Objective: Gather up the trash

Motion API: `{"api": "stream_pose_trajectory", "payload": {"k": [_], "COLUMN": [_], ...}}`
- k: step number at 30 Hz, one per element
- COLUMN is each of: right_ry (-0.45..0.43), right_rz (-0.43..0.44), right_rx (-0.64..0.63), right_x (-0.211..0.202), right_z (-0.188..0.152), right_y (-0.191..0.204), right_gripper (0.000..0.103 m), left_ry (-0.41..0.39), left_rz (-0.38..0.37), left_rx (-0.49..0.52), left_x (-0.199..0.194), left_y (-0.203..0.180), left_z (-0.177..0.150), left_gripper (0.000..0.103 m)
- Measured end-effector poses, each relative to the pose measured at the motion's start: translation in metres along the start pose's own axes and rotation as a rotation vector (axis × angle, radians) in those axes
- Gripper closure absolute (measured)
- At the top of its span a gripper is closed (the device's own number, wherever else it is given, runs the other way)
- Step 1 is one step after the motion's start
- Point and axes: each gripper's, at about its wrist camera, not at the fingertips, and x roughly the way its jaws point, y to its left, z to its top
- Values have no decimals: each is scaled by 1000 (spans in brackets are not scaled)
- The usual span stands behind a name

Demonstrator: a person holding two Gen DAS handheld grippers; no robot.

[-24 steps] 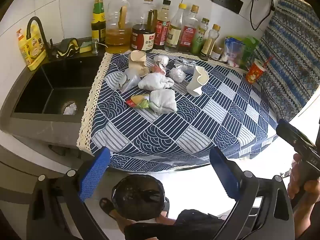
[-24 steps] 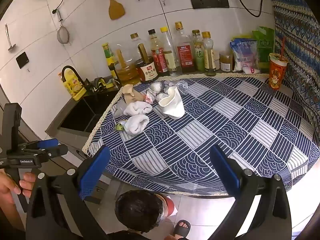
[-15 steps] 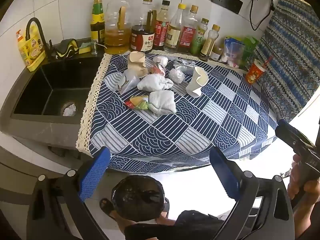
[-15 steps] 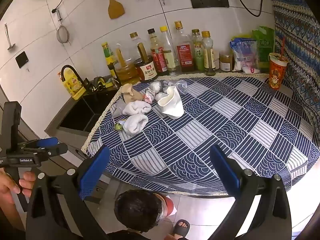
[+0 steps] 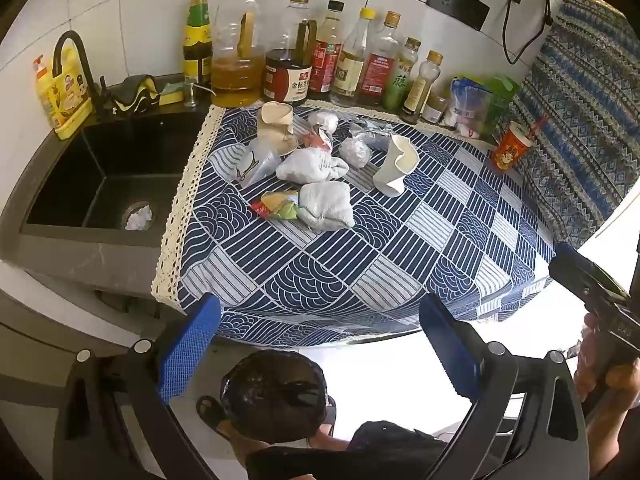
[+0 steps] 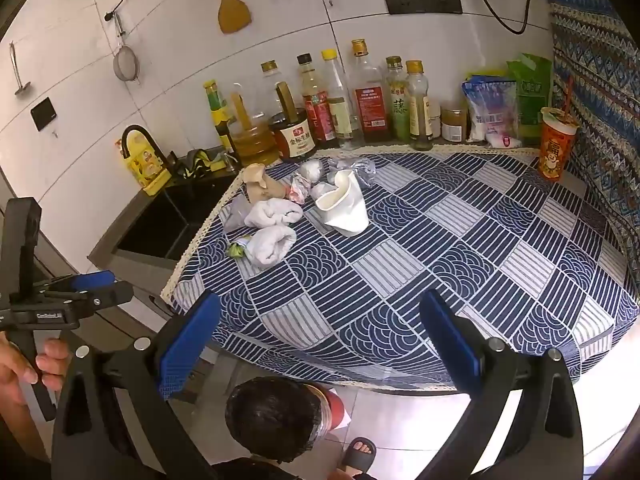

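Trash lies in a cluster at the far left of the blue patterned tablecloth: two white crumpled wads, a colourful snack wrapper, a crushed white cup, a crushed tan cup, clear plastic bits. The wads and white cup also show in the right wrist view. My left gripper is open and empty, held before the table's front edge. My right gripper is open and empty there too. A black-lined bin stands on the floor below both.
A black sink with a faucet lies left of the cloth. Several sauce and oil bottles line the back wall. An orange cup with a straw and food bags stand at the back right. A patterned curtain hangs on the right.
Both views shift only slightly; the grippers stay open and nothing on the table has moved.
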Motion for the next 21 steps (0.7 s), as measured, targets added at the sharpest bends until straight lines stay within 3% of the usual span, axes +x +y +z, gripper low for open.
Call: {"api": "stream_pose_trajectory", "payload": {"k": [21], "right_ry": [17], "right_rz": [0], "right_rx": [-3], "right_x": [-2], "right_z": [0], "right_y": [1], "right_gripper": [4], "left_ry": [-3], "left_rz": [-9], "left_rx": [0], "left_x": [3], "left_y": [-2], "left_z": [0], "left_gripper": [6]}}
